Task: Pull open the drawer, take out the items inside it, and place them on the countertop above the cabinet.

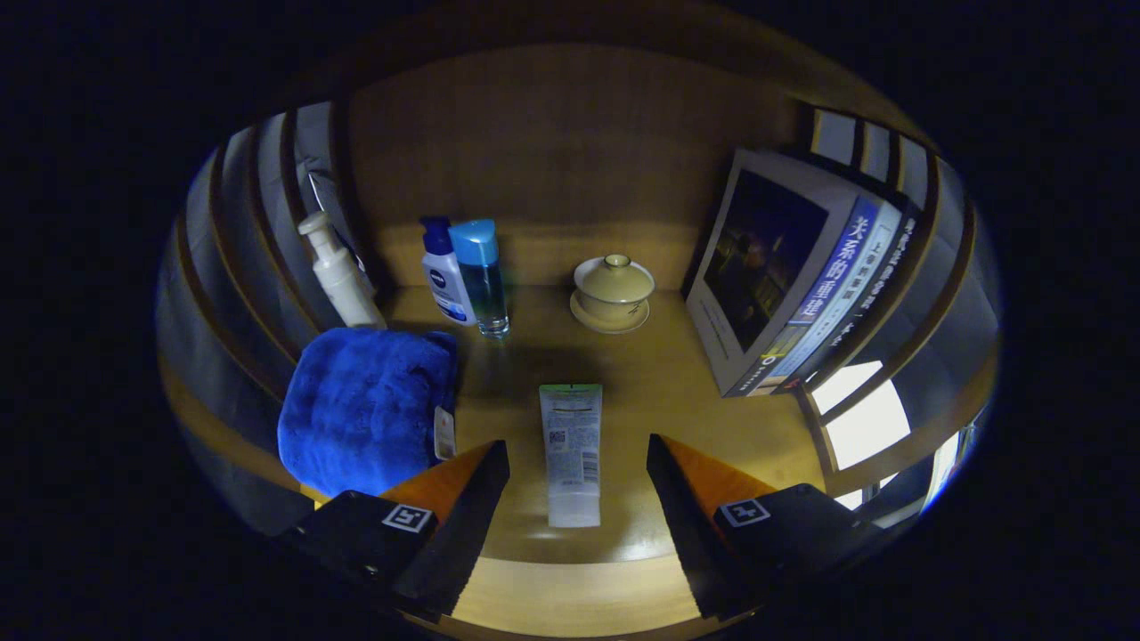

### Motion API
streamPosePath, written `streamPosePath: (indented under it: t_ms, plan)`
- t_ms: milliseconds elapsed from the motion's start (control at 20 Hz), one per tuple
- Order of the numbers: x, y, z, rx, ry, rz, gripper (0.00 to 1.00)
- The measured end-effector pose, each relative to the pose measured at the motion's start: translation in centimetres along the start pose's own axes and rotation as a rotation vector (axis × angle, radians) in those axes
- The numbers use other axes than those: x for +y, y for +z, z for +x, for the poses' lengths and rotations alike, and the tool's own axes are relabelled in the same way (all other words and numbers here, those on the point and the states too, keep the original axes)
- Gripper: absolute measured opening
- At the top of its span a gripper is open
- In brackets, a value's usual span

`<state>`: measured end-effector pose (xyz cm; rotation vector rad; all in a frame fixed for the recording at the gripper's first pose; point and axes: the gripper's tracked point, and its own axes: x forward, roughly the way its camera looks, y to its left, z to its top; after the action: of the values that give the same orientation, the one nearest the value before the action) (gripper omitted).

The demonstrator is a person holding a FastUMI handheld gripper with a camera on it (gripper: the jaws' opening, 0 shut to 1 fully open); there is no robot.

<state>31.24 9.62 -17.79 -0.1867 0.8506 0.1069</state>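
**Gripper spread wide over a tube on the wooden countertop**

The gripper (pixel 577 463) sits at the bottom centre of the frame with its two fingers well apart — neither one touches anything. Between them, lying flat on the pale wooden countertop (pixel 677 392), is a white squeeze tube with a green end and a printed back label (pixel 571 452); its capped end points toward the camera and its green end points away, toward the middle of the frame. There is a clear gap on each side between the tube and the fingers.

Left of centre, just beyond the left finger, a folded, fluffy blue towel with a small tag (pixel 367 408) rests on the wood. Behind it, in the upper left, a white pump bottle (pixel 339 272) leans against slatted panels. Just right of that stand two upright bottles side by side, near-touching: a small white bottle with a blue cap (pixel 443 274) and a clear bottle of blue liquid with a light blue cap (pixel 482 278).

At centre, farther back, a cream-coloured lidded ceramic cup on a saucer (pixel 613 292) stands near the wooden back wall (pixel 552 151). On the right, a row of books (pixel 802 285) leans tilted against the slatted side — the outermost shows a dark cover.
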Motion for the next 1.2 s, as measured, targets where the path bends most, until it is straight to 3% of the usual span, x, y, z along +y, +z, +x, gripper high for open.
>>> streamPosePath:
  t_ms: [600, 1000, 1200]
  plan:
    - [-3.2, -2.2, -13.9, -0.365, -0.033, 0.032, 1.00]
    - [-6.3, -7.6, -20.8, -0.575, -0.052, 0.095, 1.00]
    - [-8.2, -11.1, -22.3, -0.665, -0.100, 0.112, 1.00]
